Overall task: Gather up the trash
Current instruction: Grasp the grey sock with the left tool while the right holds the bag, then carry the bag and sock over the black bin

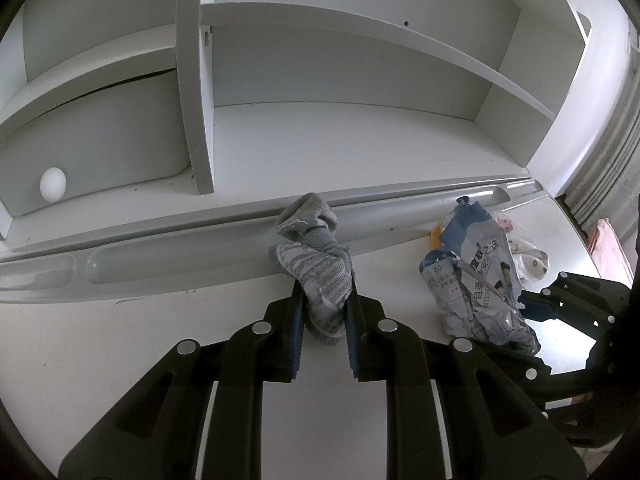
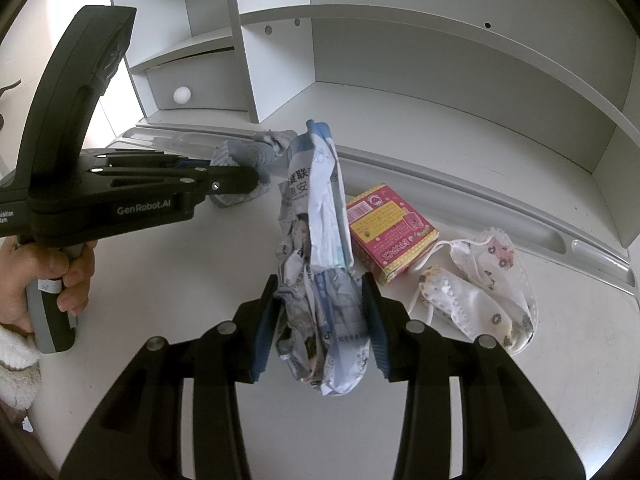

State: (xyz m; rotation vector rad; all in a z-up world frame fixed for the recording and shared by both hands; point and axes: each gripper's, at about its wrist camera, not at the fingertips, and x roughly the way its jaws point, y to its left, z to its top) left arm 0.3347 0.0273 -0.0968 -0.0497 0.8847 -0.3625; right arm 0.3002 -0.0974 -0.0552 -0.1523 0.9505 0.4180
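My left gripper (image 1: 323, 292) is shut on a grey patterned sock (image 1: 316, 264), which bunches up above the jaws near the desk's pen groove. In the right wrist view the same left gripper (image 2: 240, 178) comes in from the left, held by a person's hand (image 2: 60, 276), with the sock (image 2: 250, 156) at its tip. My right gripper (image 2: 320, 284) is shut on a crumpled blue-and-white paper wrapper (image 2: 320, 240) that stands up between the pads. That wrapper (image 1: 476, 276) also shows in the left wrist view, with the right gripper (image 1: 532, 304) beside it.
A red and yellow box (image 2: 390, 230) and patterned face masks (image 2: 480, 284) lie on the white desk (image 2: 180, 300) right of the wrapper. A white shelf unit (image 1: 340, 80) stands behind the pen groove (image 1: 180, 252). A white ball (image 1: 53, 184) sits in the left cubby.
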